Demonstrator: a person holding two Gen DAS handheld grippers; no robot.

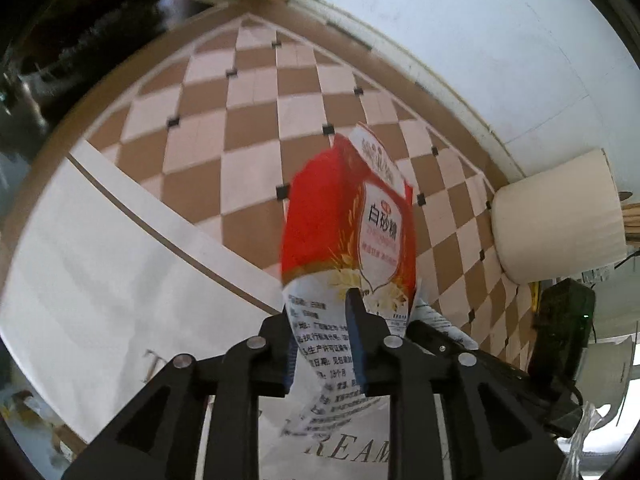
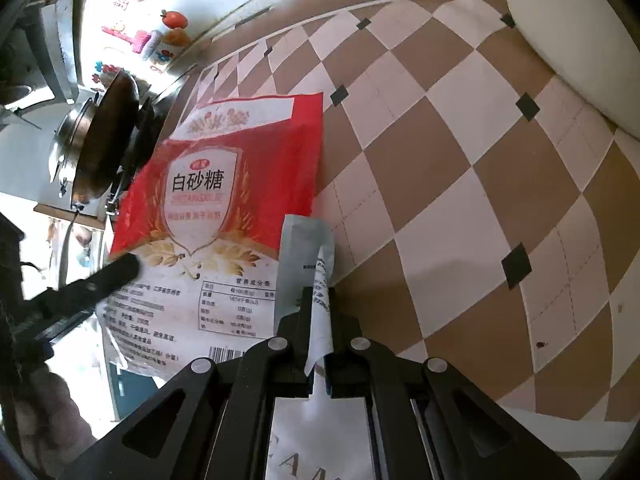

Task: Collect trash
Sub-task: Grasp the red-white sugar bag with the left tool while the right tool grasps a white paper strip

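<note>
Holding the empty sugar bag [image 2: 224, 216] between two grippers is the step in hand: this red and white packet hangs in the air over the brown and cream checkered floor [image 2: 460, 184], carried as a piece of trash on its way to a bin. On the right gripper [image 2: 320, 344] the jaws are closed tight on a folded white edge of the packet, which runs up between the pads. In the left wrist view, the left gripper [image 1: 324, 344] has the printed white end of the packet [image 1: 348, 232] between its fingers, which stand a little apart; whether the pads press on the film I cannot tell. From the right wrist view one dark finger of the left gripper [image 2: 116, 276] lies against the bag's near left corner. A pale cylindrical bin [image 1: 560, 216] stands on the floor at the right, near the white wall [image 1: 480, 40], seemingly with sticks in it. I judge the next move to be bringing the packet over a trash container and releasing it; the limp film may cling or twist, so both grips should let go together.
</note>
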